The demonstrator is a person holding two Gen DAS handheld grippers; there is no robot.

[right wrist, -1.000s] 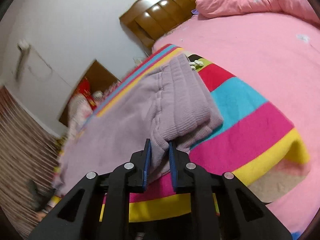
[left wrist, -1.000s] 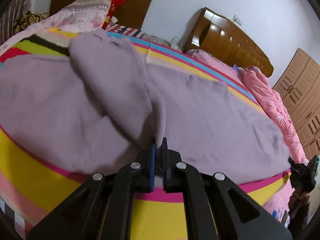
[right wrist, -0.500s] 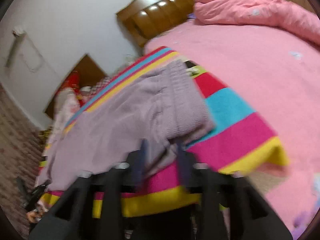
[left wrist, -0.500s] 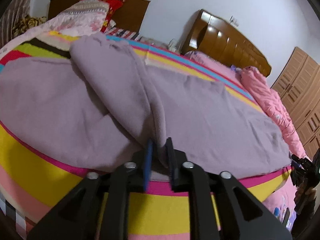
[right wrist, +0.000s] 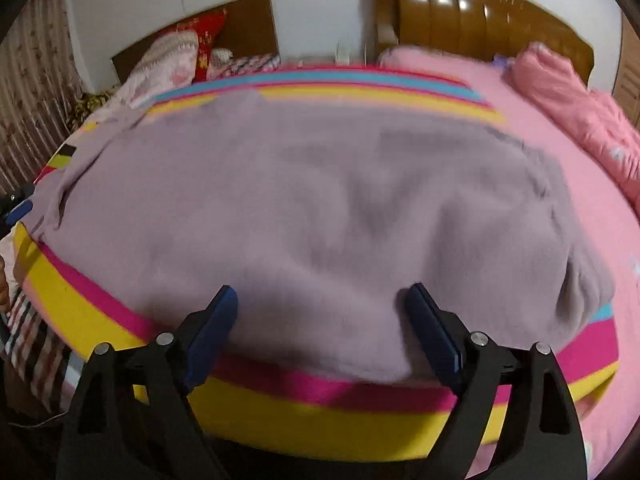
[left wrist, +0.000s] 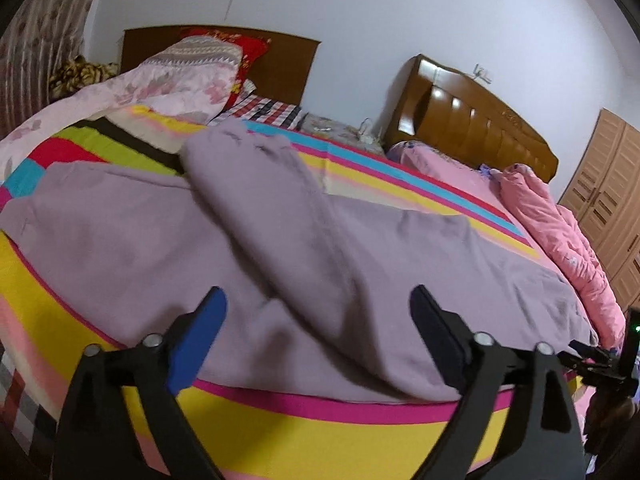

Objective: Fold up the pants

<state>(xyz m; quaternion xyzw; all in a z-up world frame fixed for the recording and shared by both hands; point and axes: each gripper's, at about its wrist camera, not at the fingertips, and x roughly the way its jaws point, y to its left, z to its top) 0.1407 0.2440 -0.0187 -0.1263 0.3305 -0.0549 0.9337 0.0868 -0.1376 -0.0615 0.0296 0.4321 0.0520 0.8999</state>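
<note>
The lilac fleece pants (left wrist: 280, 248) lie spread on the striped blanket (left wrist: 304, 432), with one leg folded diagonally over the other. My left gripper (left wrist: 318, 300) is open and empty, just above the folded leg's near end. In the right wrist view the pants (right wrist: 320, 208) fill the middle, blurred by motion. My right gripper (right wrist: 322, 300) is open and empty, its fingertips (right wrist: 420, 300) just over the pants' near edge. The other gripper shows at the far left edge (right wrist: 18, 210).
The striped blanket's near edge (right wrist: 320, 416) runs below both grippers. A pink quilt (left wrist: 560, 240) lies to the right, pillows (left wrist: 188, 68) and two wooden headboards (left wrist: 472, 120) at the back, a wardrobe (left wrist: 612, 200) at far right.
Both grippers were shut on the pants' fabric a second ago; both have opened and let go. The right gripper has swung to face the pants squarely.
</note>
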